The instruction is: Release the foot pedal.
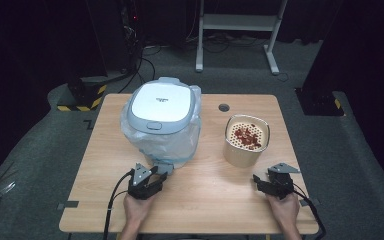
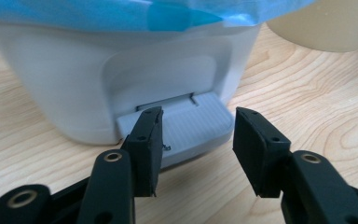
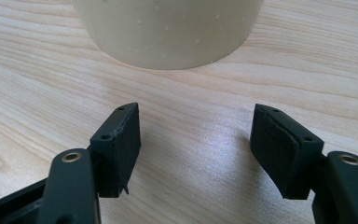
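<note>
The left gripper (image 2: pixel 196 149) has its fingers (image 2: pixel 147 144) spread, with nothing pinched between them. They sit low over the surface (image 2: pixel 307 102), just in front of the grey pedal (image 2: pixel 191 126) at the foot of the bin (image 2: pixel 65 84); one finger tip overlaps the pedal's near edge in the left gripper view, but whether it touches I cannot tell. In the high view this gripper (image 1: pixel 152 181) lies right at the bin's base.

The right gripper (image 3: pixel 196 149) also has its fingers (image 3: pixel 119 144) spread and empty, over bare wood, apart from the cream pot (image 3: pixel 168 32) ahead of them. From above, that gripper (image 1: pixel 272 186) rests near the front edge of the surface (image 1: pixel 205 200), just short of the pot (image 1: pixel 240 150).

As for progress, I judge the work barely begun, or between steps. The bin's lid (image 1: pixel 161 104) is down. The pot stands upright, right of the bin and well apart from it, not lifted. If the aim is to tip the pot's contents into the bin, then pressing the pedal, raising the lid, grasping the pot and emptying it all remain.

Containers: the bin (image 1: pixel 161 125) is white with a pale lid and a clear liner (image 1: pixel 132 132) bunched around its sides, a blue band (image 2: pixel 121 14) of it showing under the rim. With the lid down, what it holds is hidden. The pot carries a perforated insert at its top, on which lies a heap of dark red scraps (image 1: pixel 246 136).
</note>
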`<state>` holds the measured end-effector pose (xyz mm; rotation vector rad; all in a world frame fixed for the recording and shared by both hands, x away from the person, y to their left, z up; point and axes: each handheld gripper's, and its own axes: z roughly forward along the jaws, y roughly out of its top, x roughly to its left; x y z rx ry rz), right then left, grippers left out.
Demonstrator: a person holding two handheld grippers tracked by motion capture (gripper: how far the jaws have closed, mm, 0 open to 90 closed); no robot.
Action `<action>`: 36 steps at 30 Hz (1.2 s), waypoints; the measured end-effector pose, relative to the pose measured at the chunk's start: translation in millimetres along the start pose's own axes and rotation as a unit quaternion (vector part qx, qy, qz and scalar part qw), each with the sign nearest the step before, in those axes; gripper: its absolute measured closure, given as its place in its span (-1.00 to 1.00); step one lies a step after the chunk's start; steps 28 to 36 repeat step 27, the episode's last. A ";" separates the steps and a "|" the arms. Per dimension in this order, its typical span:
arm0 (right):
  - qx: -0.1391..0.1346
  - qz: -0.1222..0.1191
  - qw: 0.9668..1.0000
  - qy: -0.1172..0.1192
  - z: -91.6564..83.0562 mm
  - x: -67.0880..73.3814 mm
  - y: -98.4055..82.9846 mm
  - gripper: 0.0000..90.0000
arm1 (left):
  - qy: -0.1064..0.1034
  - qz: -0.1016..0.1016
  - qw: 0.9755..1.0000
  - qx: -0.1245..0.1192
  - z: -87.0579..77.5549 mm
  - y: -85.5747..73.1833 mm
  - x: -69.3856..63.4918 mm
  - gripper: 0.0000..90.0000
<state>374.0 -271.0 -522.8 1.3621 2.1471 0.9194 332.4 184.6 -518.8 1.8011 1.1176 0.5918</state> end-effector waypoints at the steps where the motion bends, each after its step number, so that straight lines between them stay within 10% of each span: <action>1: 0.000 0.000 1.000 0.000 0.0 0.0 0.0 -0.25 | 0.000 -0.002 1.000 -0.001 -1.3 -0.6 1.3 0.11; 9: 0.000 0.000 1.000 0.000 0.0 0.0 0.0 -0.25 | 0.031 -0.008 0.998 0.053 -11.1 -11.0 20.5 -0.11; 14: 0.000 0.000 1.000 0.000 0.0 0.0 0.0 -0.25 | 0.055 -0.005 0.993 0.107 -9.4 -13.6 30.7 -0.24; 36: 0.000 -0.001 1.000 0.001 0.1 -0.1 0.0 -0.26 | 0.064 -0.006 0.992 0.110 -8.5 -13.3 30.8 -0.39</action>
